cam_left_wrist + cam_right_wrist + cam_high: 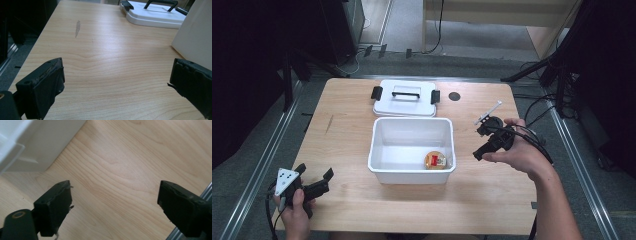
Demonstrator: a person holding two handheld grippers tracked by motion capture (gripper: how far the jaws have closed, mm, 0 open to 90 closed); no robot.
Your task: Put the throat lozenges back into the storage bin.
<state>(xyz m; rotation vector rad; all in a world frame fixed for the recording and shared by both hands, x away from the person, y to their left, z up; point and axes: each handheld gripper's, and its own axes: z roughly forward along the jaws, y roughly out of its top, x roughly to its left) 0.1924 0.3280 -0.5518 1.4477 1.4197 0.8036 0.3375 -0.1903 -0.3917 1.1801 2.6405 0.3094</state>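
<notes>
One small round tub (435, 160) with an orange-and-red lid lies in the white bin (412, 172), at its near right corner. The bin's lid (404, 102) rests flat behind it, touching its far rim. The right gripper (488, 142) hovers just right of the bin, jaws wide and empty. The left gripper (314, 180) rests at the table's (347, 135) near left corner, jaws spread wide over bare wood.

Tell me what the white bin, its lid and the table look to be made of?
The bin looks like smooth, slightly glossy white plastic: thin moulded walls and a rolled rim. The lid seems the same plastic, with a black handle and clips, probably plastic too. The table shows pale wood grain with a flat sheen; solid wood or printed laminate, I can't tell.
</notes>
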